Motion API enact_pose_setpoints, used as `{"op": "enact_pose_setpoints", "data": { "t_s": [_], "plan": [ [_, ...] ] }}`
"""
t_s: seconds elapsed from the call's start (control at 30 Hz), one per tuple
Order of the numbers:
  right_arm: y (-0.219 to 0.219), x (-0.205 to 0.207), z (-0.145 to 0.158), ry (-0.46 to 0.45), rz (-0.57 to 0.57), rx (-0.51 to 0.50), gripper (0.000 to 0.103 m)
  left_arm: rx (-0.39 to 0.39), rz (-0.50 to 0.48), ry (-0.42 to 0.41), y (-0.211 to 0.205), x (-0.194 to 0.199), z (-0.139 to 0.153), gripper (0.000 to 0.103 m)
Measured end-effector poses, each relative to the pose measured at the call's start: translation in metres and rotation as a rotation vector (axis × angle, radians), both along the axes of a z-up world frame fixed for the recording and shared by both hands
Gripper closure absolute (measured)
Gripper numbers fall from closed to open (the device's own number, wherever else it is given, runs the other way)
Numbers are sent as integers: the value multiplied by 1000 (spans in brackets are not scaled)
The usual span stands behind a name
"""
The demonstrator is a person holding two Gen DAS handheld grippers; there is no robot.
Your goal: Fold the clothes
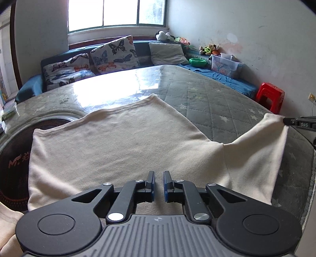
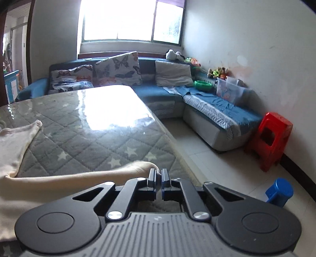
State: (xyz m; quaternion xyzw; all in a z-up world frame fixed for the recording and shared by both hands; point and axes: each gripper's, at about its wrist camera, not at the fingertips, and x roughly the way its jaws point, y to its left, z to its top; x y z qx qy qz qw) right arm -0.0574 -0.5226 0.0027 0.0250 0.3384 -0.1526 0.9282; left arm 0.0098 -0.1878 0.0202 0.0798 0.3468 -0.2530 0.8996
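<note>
Right gripper (image 2: pixel 157 176) first: its two black fingers are pinched tight on the cuff end of a cream sleeve (image 2: pixel 88 178), cloth bulging just past the tips, and the sleeve runs off leftward from there across the quilted table cover (image 2: pixel 88 138). From the left wrist view that same gripper shows only as a dark tip at the far right edge, clamped on the sleeve's end, mostly cut off by the frame. Left gripper (image 1: pixel 159 178) now: it hangs over the near edge of the cream shirt (image 1: pixel 118 142), blue-padded fingers a narrow gap apart, and whether any cloth sits between them I cannot tell. The shirt lies flat and spread ahead of it, hem toward the sofa (image 2: pixel 158 93), part of it draped over a dark round mat (image 1: pixel 13 158) at left. Glare from the window (image 1: pixel 116 13) washes out the table's far half. A red stool (image 2: pixel 270 140) stands by the wall.
</note>
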Motion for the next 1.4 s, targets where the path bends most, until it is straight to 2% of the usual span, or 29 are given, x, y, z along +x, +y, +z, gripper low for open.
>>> {"op": "enact_pose_setpoints", "data": {
  "t_s": [0.1, 0.17, 0.3, 0.37, 0.43, 0.53, 0.73, 0.9, 1.03, 1.2, 1.3, 1.4],
  "plan": [
    [2, -3, -1, -4, -13, -33, 95, 23, -20, -21, -2, -9, 4, 93],
    [2, -6, 0, -7, -24, -44, 88, 25, -49, -36, -3, -18, 8, 93],
    [4, -12, 9, -27, -28, -80, 86, 46, -164, -93, -13, -48, 13, 93],
    [7, -15, 17, -40, -4, -86, 79, 55, -233, -108, -20, -63, 13, 93],
    [14, -18, 23, -48, 39, -86, 71, 57, -282, -78, -24, -72, 8, 93],
    [33, -19, 25, -31, 155, -32, 69, 54, -330, -39, -28, -81, 0, 93],
    [76, -22, 26, 21, 411, 95, 66, -18, -378, 22, -23, -88, 0, 94],
    [116, -26, 20, 64, 592, 90, 66, -72, -370, 57, -17, -86, -1, 93],
    [132, -22, 22, 69, 650, 74, 66, -82, -359, 38, -12, -89, 5, 93],
    [153, -17, 26, 75, 721, 53, 65, -98, -206, -30, 30, -81, 24, 92],
    [165, -15, 27, 79, 764, 41, 64, -63, -44, -89, 64, -71, 32, 90],
    [178, -12, 29, 83, 807, 28, 61, 37, 141, -151, 98, -56, 34, 89]
  ]
}}
